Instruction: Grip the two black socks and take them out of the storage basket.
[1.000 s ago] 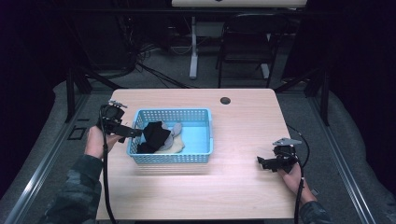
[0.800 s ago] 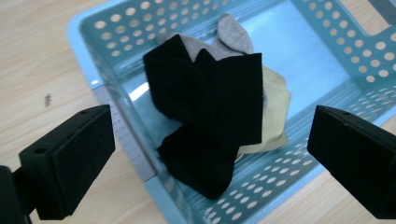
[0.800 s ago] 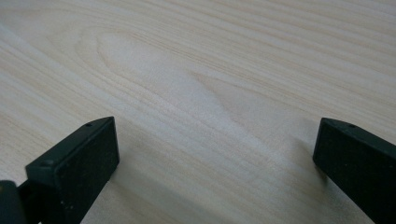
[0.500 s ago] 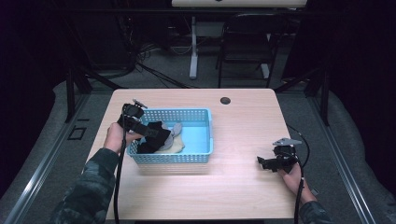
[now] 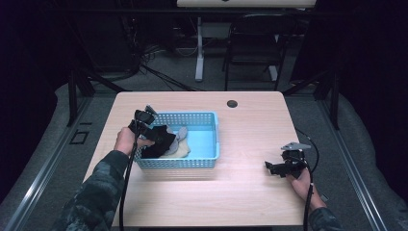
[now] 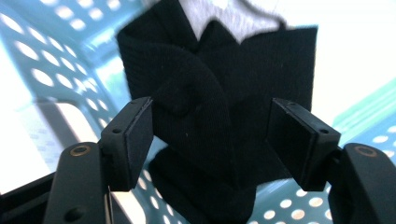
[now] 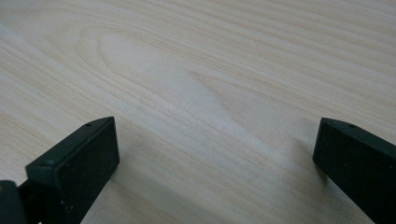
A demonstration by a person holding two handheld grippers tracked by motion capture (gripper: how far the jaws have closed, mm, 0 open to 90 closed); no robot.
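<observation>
While the left gripper (image 6: 212, 140) dips into the blue basket (image 5: 211, 144) at the table's nine o'clock, its jaws have just been closing around the black sock (image 6: 219, 102), pads not yet pressing. I'd pinch the thick middle fold, then lift straight. The right gripper (image 7: 215, 163) rests open at four o'clock.

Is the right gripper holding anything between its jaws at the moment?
No, the right gripper has its jaws standing wide apart over the bare wooden table, with nothing between them.
</observation>
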